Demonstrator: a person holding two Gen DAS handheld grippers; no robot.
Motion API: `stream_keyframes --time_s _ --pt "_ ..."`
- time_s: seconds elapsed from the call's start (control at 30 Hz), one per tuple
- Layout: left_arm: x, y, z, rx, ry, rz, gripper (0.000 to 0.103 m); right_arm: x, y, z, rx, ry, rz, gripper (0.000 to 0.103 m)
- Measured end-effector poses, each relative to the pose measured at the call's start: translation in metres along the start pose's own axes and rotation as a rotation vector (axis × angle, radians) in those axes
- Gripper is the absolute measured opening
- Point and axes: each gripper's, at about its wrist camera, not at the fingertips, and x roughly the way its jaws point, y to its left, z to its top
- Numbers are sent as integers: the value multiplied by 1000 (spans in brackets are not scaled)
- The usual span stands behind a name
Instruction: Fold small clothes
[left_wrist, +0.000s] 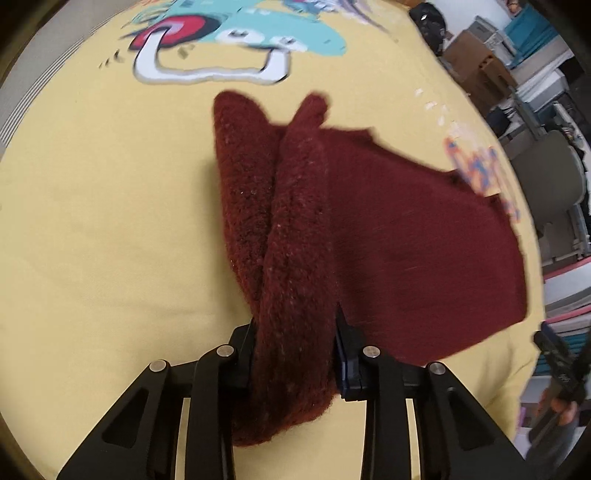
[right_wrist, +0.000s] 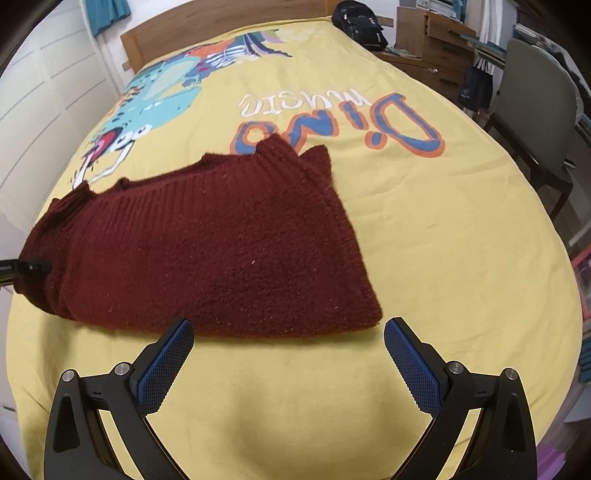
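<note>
Sweater (right_wrist: 207, 243) bunched in left gripper (left_wrist: 295, 354) pinch; right gripper (right_wrist: 288, 354) spread just beside it.

Around my work area: bedroom clutter.
I see a yellow dinosaur-print bedspread (right_wrist: 443, 240), wooden headboard (right_wrist: 221, 22), black backpack (right_wrist: 360, 22), grey chair (right_wrist: 535, 99) and cardboard boxes (left_wrist: 476, 62).

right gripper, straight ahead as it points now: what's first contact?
Probably the near edge of the maroon sweater, lying on the yellow bedspread. The right gripper is open with bare bedspread between its fingers; its height above the bed is unclear.
</note>
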Motion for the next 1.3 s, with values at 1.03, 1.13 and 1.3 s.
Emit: stream_keyframes --time_s 1.03,1.13,1.3 --pt "117 -315 18 372 65 102 30 -17 -110 -17 172 43 -21 103" --pt "120 -318 16 388 59 135 42 -17 -111 -19 175 42 -13 103" --pt "118 -306 22 324 96 87 56 -19 -108 -19 164 41 -9 103"
